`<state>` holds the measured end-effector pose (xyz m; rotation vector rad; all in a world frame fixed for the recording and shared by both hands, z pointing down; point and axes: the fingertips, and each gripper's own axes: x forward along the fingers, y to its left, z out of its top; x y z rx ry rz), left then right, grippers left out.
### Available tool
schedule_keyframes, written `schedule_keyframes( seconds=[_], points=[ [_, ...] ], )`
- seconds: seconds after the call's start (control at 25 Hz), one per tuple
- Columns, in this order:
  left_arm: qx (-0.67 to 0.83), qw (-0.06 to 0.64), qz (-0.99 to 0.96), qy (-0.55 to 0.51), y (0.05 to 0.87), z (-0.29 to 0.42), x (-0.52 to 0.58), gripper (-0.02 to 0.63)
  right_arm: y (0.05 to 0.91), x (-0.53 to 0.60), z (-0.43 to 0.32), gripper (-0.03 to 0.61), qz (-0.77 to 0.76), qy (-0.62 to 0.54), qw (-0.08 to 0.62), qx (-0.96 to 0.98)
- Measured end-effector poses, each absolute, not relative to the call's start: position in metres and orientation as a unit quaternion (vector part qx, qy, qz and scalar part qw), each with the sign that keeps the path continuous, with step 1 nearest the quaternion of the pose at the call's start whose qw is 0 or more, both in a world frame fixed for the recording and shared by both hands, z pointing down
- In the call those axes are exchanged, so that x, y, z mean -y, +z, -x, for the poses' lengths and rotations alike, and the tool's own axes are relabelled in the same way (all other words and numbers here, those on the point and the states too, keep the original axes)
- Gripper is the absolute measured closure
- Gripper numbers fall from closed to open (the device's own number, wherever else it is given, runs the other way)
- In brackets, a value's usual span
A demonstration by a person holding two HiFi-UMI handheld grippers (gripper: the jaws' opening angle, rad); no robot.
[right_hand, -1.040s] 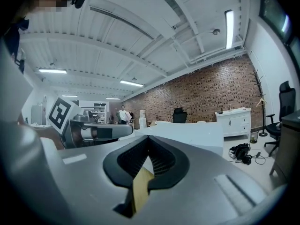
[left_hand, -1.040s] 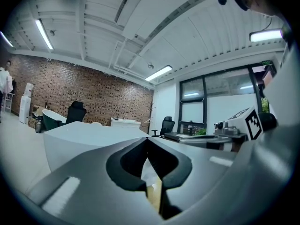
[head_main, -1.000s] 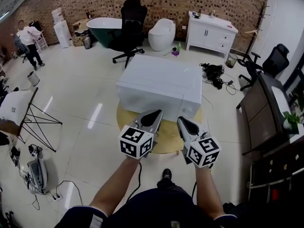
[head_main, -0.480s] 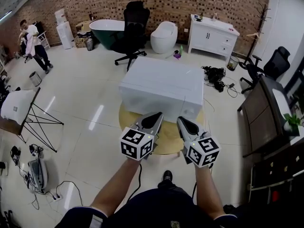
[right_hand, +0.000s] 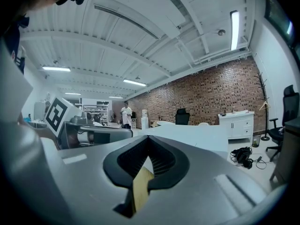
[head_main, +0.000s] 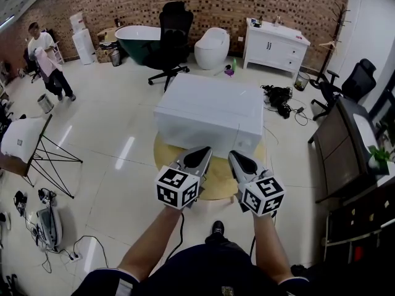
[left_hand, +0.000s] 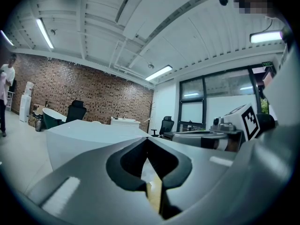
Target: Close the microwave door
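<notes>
The microwave [head_main: 210, 113] is a white box on a round wooden table [head_main: 216, 180]; its front face looks flush, with no door standing out. My left gripper [head_main: 203, 150] and right gripper [head_main: 233, 155] hover side by side just in front of it, apart from it, both shut on nothing. In the left gripper view the shut left gripper [left_hand: 146, 139] points at the microwave [left_hand: 89, 135]. In the right gripper view the right gripper [right_hand: 149, 138] has its jaws together, and the microwave [right_hand: 201, 135] lies beyond.
A black office chair [head_main: 173, 36], a dark bathtub [head_main: 133, 39] and a white cabinet [head_main: 276, 42] stand behind. Cables [head_main: 278, 97] lie on the floor at right, next to a dark desk [head_main: 345, 140]. A folding table [head_main: 21, 137] is at left; a person [head_main: 49, 60] stands far left.
The person at the far left has walked a little to the right. Both grippers stay shut and hardly shift.
</notes>
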<state>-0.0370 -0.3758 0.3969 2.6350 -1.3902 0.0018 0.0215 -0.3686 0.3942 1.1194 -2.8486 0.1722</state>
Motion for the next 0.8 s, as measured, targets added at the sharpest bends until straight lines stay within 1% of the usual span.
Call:
schedule_keyframes(
  seconds=[0.8],
  points=[
    [0.464,0.085,-0.882,0.003,0.4020,0.0324,0.3718,0.603,0.3907,0.3697,-0.0277,0.578,-0.356,0.054,0.036,0.932]
  ],
)
